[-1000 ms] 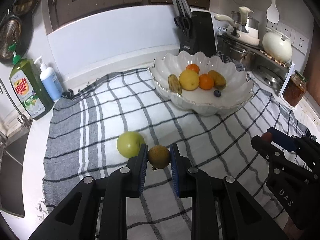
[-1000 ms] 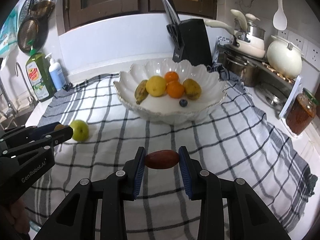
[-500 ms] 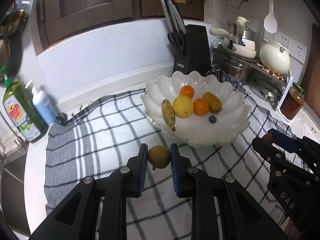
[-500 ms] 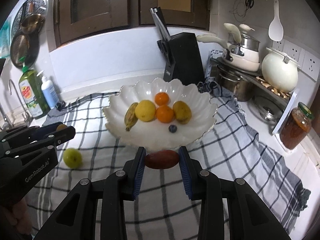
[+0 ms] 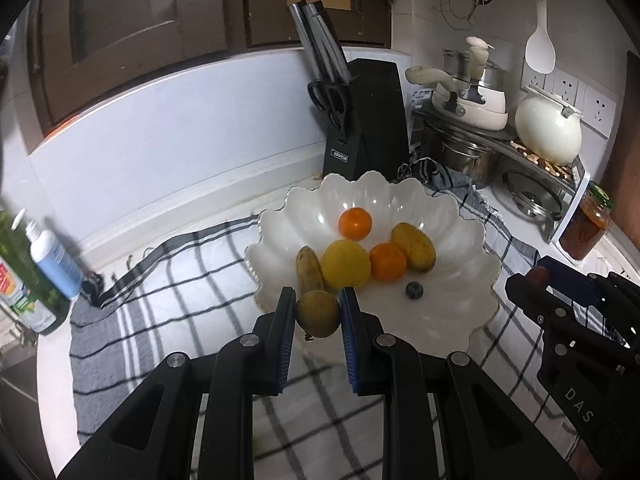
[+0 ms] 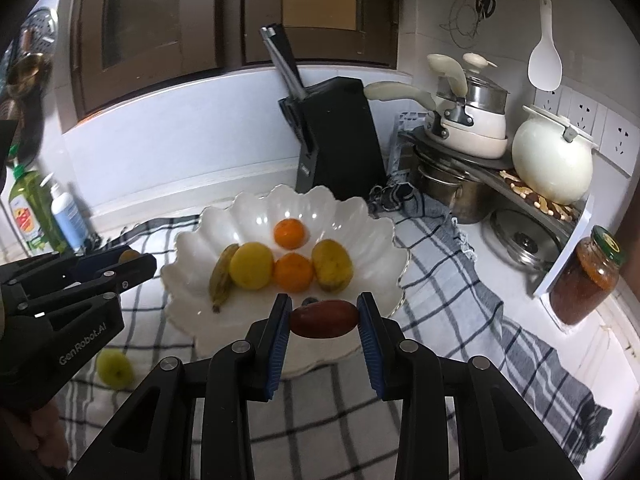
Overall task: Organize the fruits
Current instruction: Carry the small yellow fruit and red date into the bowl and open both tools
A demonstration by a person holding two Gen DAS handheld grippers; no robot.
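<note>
Your left gripper (image 5: 318, 312) jaws hold a brown fruit (image 5: 318, 313); your right gripper (image 6: 324, 318) jaws hold a red fruit (image 6: 324, 318) crosswise. The bowl (image 5: 460, 216) lies just beyond both.

- My left tongs (image 5: 318, 312) are matte black plastic, two long fingers widening toward the bottom of the frame into angular frames with triangular cut-outs.
- Each finger's inner face carries a ribbed blue pad (image 5: 349, 336).
- Round silver screw heads (image 5: 248, 340) sit on the knuckles, four across the lower middle of the frame.
- My right tongs (image 6: 324, 320) have the same black build, blue pads and silver screws.
- At the left edge of the right view, the left body bears white lettering "GenRobot.AI" (image 6: 82, 343).
- At the right edge of the left view, the right body reads "DAS".
- Bare skin of my left hand (image 6: 44, 432) shows at lower left.
</note>
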